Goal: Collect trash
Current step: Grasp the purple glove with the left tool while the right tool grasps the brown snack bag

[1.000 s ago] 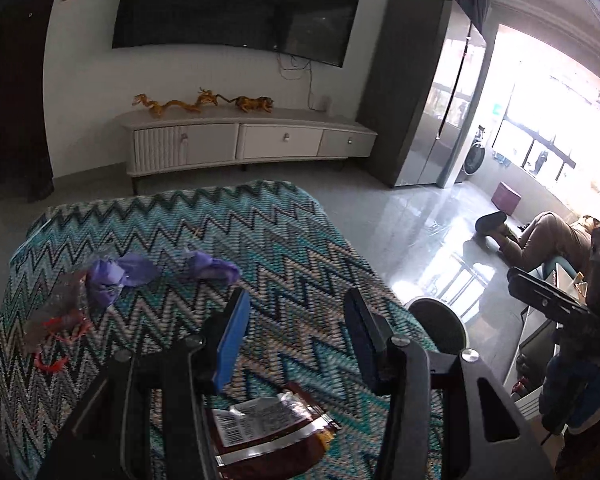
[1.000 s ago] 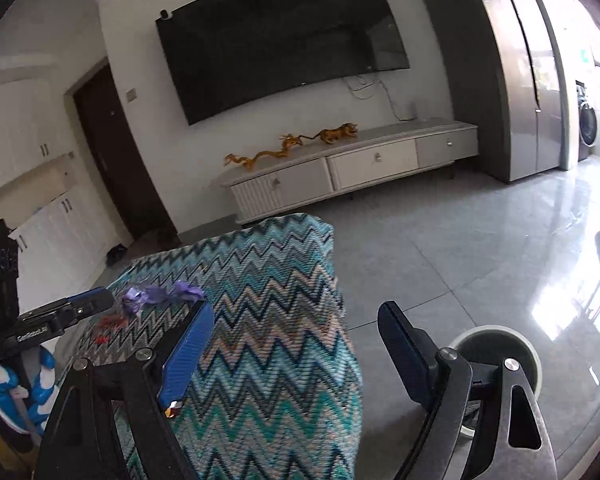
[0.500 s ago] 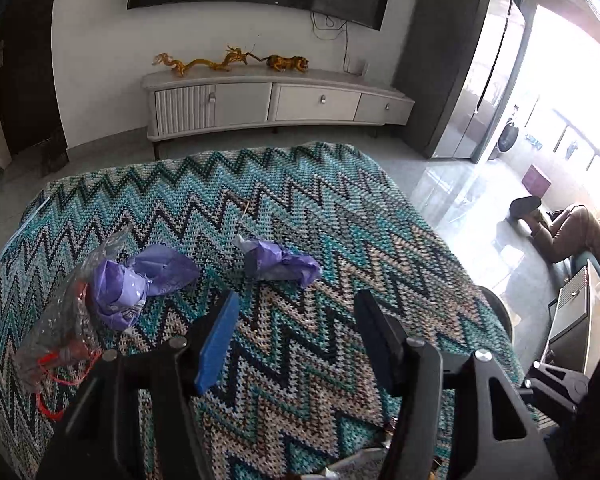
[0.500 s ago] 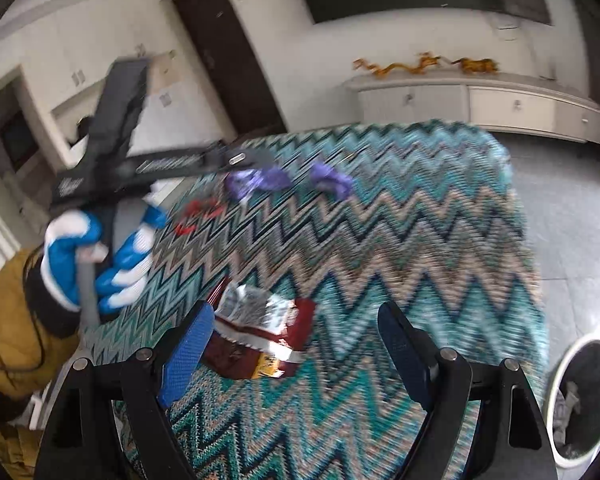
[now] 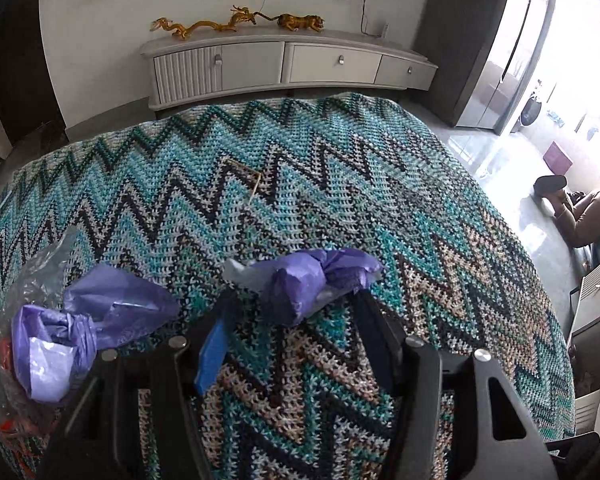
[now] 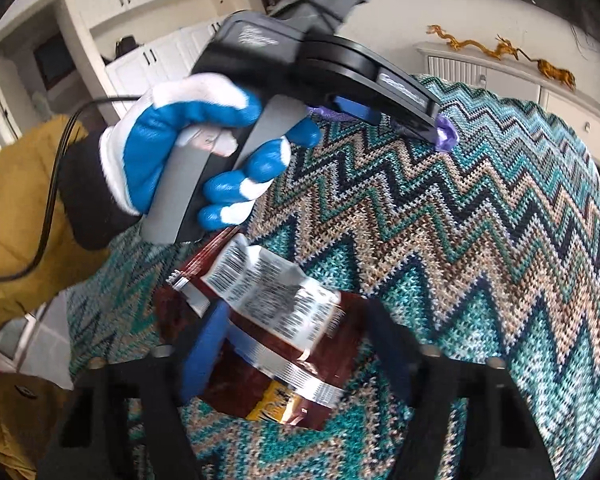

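Left gripper (image 5: 296, 320) is down low over the bench with its jaws apart, and a crumpled purple plastic wad (image 5: 304, 280) sits right at the fingertips, between them, though I can't see the pads actually pressing on it, so I'd call it released for now. Its jaws have just been opening over the last second, then held about steady. Off to the left of that there's a second purple wad (image 5: 80, 332) lying on a clear plastic bag (image 5: 28, 280) with something red in it, near the bench's left edge. The right gripper (image 6: 296, 336) has a dark red snack wrapper (image 6: 268, 320) between its fingers, white barcode label facing up; its jaws have just been closing in, but whether the pads are really squeezing the wrapper yet I can't tell, since the wrapper covers the contact points. The wrapper lies flat on the zigzag knit cloth (image 5: 340, 184) covering the bench, close to the near edge. In the right wrist view you can also see the gloved left hand (image 6: 188, 140), blue and white, wrapped around the other gripper's handle just above the wrapper. Further back there's a low white cabinet (image 5: 284, 64) against the wall with gold dragon figures (image 5: 204, 26) on top.
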The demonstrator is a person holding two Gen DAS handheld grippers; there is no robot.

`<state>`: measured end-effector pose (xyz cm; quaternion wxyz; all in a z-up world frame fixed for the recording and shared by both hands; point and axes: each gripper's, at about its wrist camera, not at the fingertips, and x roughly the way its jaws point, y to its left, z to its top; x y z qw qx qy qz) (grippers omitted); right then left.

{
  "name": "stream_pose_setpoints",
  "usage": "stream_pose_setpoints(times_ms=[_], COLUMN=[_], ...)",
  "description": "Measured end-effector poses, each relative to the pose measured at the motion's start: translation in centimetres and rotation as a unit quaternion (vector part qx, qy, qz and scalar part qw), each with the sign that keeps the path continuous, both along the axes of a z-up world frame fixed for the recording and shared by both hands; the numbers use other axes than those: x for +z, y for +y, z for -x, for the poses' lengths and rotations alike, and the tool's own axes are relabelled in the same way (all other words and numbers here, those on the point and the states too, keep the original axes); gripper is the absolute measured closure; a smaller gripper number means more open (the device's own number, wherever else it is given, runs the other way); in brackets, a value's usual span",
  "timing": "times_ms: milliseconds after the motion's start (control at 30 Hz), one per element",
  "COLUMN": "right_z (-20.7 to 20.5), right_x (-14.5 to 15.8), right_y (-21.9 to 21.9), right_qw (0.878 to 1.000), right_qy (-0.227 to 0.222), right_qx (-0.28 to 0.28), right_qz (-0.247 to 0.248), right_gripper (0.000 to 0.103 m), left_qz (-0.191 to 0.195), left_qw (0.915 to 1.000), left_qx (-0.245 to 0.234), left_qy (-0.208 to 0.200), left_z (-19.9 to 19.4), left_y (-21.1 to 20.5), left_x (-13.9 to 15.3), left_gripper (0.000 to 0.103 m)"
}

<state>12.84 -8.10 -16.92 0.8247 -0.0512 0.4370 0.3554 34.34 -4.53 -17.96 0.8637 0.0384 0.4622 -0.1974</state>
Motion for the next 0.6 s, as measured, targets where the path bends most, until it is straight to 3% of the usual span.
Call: stream_pose_setpoints(times_ms=[67,100,167,233,300,333,600], right_z=[0.1,0.0,0.1,0.4,0.4,0.5,2.2], right_x=[-0.1,-0.2,0.0,-0.1,0.0,0.1,1.9], right_y=[-0.2,-0.2,-0.2,0.0,0.3,0.4,-1.3], right_qw=[1.0,1.0,1.0,1.0,1.0,1.0,1.0], right_qy=[0.0,-0.001,-0.003,-0.006,-0.003,-0.001,-0.015], right_qx=[0.0,0.0,0.003,0.008,0.01,0.011,-0.013], right_qz=[0.0,0.001,0.005,0.01,0.006,0.004,-0.012], right_gripper=[0.054,0.055,0.062,0.069,0.075,0.084,0.087], left_qz=[-0.01,-0.016,-0.019,-0.009,0.0,0.003,0.036], left_qw=[1.0,0.9999,0.9998,0.9999,1.0,1.0,0.9988], left_qx=[0.0,0.001,0.001,0.004,0.005,0.005,-0.004], left_qy=[-0.001,-0.006,-0.011,-0.008,-0.006,-0.008,-0.033], left_z=[-0.4,-0.5,-0.8,-1.0,-1.2,-1.2,2.4], left_y=[-0.8,-1.1,-1.4,-1.3,-1.1,-0.9,1.5], left_x=[-0.5,-0.6,-0.6,-0.6,-0.4,-0.3,2.4], left_gripper=[0.047,0.052,0.066,0.091,0.1,0.101,0.103])
